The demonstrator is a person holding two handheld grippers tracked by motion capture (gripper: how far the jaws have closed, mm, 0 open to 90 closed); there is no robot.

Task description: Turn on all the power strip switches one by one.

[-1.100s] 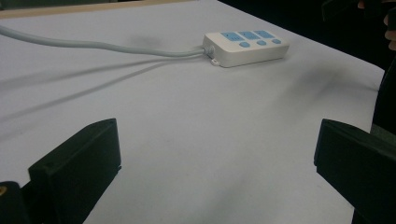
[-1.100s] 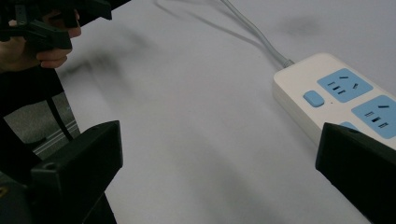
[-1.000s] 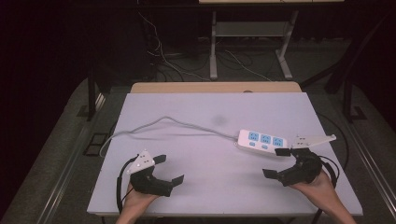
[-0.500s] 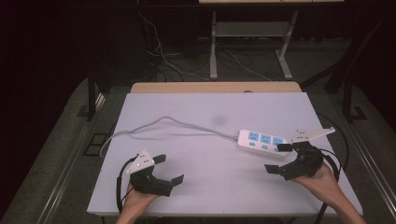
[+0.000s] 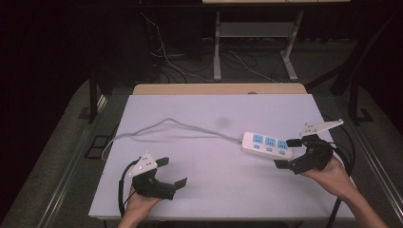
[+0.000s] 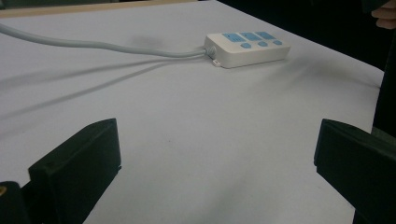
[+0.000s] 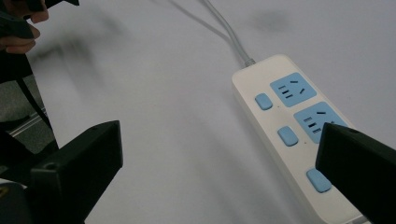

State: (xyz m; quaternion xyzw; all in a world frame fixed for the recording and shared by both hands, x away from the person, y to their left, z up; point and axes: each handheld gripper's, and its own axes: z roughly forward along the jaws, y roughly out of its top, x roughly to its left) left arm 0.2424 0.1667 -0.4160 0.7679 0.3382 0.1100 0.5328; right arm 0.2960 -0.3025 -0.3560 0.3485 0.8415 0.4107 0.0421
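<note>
A white power strip (image 5: pixel 266 145) with blue sockets and blue switches lies on the right half of the white table (image 5: pixel 204 118); its grey cable (image 5: pixel 166 122) runs left off the table edge. My right gripper (image 5: pixel 287 153) stands open just right of the strip, one jaw over its near end; in the right gripper view the power strip (image 7: pixel 292 126) lies between the jaws, toward the right one. My left gripper (image 5: pixel 171 172) rests open at the front left, nothing between its jaws. The left gripper view has the power strip (image 6: pixel 247 48) far ahead.
A wooden strip (image 5: pixel 218 89) borders the table's far edge. Beyond it, a metal stand (image 5: pixel 252 42) and loose cables (image 5: pixel 166 52) sit on the dark floor. The person's hands hold both grippers near the front edge.
My right gripper has moved up and left toward the power strip's near end. The left gripper has stayed put.
</note>
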